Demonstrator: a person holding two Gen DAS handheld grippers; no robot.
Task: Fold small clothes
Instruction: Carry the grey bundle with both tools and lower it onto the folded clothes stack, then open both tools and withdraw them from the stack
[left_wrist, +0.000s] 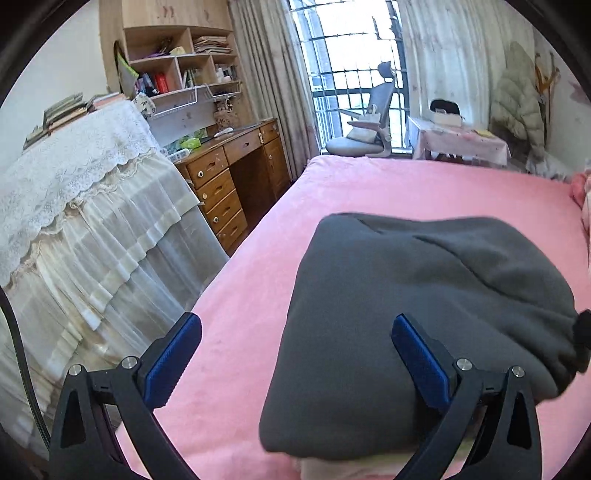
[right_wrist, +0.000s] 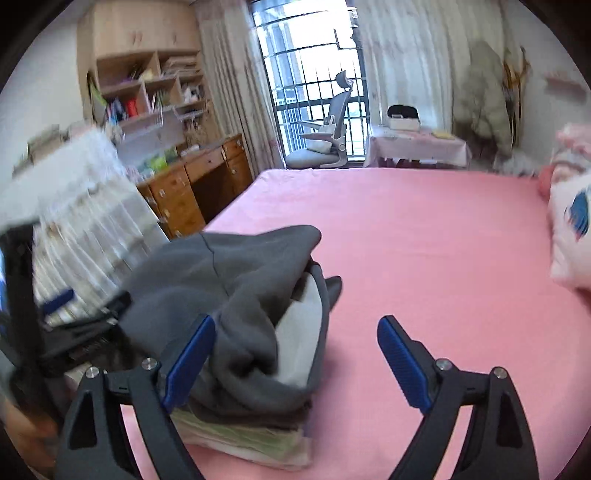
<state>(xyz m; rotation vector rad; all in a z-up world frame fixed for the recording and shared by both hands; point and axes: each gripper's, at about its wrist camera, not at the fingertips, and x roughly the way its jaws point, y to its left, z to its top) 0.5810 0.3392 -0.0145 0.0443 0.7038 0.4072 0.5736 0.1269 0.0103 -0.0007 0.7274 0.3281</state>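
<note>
A folded dark grey garment (left_wrist: 406, 314) lies on the pink bed (left_wrist: 424, 184), on top of a stack of lighter folded clothes (right_wrist: 251, 439). In the right wrist view the grey garment (right_wrist: 236, 295) is rumpled, with a pale lining showing. My left gripper (left_wrist: 295, 354) is open and empty, its right finger over the garment's near edge. My right gripper (right_wrist: 295, 354) is open and empty, its left finger beside the garment, its right finger over bare sheet. The left gripper shows blurred at the left edge of the right wrist view (right_wrist: 59, 314).
A lace-covered piece of furniture (left_wrist: 74, 206) and a wooden desk with drawers (left_wrist: 236, 177) stand left of the bed. A pillow (right_wrist: 572, 236) lies at the right. An office chair (left_wrist: 369, 122) and a small covered table (left_wrist: 458, 140) stand by the window.
</note>
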